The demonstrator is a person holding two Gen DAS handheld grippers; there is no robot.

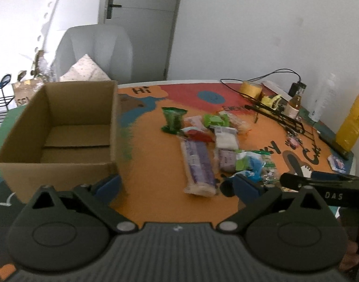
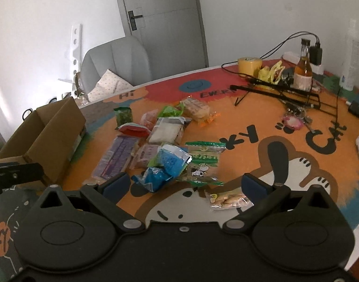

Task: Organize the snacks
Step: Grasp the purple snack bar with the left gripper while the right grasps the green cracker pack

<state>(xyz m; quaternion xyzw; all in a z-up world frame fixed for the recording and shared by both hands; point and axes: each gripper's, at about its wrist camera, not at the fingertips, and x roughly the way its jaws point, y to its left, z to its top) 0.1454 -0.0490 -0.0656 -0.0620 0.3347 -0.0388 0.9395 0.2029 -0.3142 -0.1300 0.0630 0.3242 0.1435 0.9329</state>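
Note:
An open, empty cardboard box point(image 1: 62, 127) stands at the table's left; it also shows in the right wrist view point(image 2: 50, 136). Several snack packets lie in a pile on the orange mat: a long purple packet point(image 1: 198, 164) point(image 2: 116, 157), a blue packet point(image 2: 167, 164), a green-and-white packet point(image 2: 202, 162), a dark green packet point(image 1: 173, 119), a small biscuit packet point(image 2: 228, 201). My left gripper point(image 1: 177, 184) is open and empty, between the box and the pile. My right gripper point(image 2: 184, 184) is open and empty, just short of the blue packet.
A yellow tape roll point(image 2: 249, 64), a bottle point(image 2: 302, 70), black cables point(image 2: 285, 91) and a black wire rack crowd the table's far right. A yellow bag point(image 1: 353, 122) stands at the right edge. A grey chair point(image 1: 94, 51) is behind the box.

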